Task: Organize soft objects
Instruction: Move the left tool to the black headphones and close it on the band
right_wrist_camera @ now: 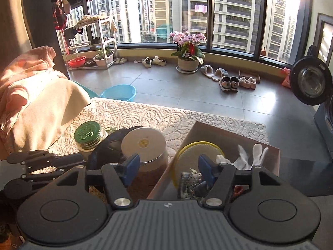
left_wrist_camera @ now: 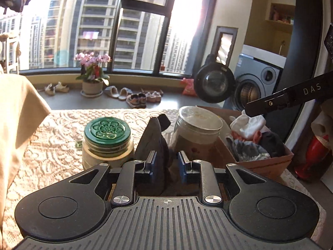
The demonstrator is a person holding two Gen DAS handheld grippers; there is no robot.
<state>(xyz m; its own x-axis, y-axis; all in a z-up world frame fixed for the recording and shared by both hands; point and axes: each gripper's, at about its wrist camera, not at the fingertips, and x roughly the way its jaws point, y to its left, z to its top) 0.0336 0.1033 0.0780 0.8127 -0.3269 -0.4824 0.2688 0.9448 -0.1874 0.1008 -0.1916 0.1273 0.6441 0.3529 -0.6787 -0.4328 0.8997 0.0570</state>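
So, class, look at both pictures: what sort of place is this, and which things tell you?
Probably a home laundry balcony: a washing machine with its door open, shoes on the floor by the window, and a drying rack.

left tongs (left_wrist_camera: 166,162): jaws narrow, clamped on dark cloth (left_wrist_camera: 154,143), tilted downward | right tongs (right_wrist_camera: 167,169): jaws spread wide, nothing gripped, tilted downward

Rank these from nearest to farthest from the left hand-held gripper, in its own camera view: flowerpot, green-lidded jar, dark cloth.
1. Dark cloth, between the left hand-held gripper fingers.
2. Green-lidded jar, just left on the table.
3. Flowerpot, far back by the window.
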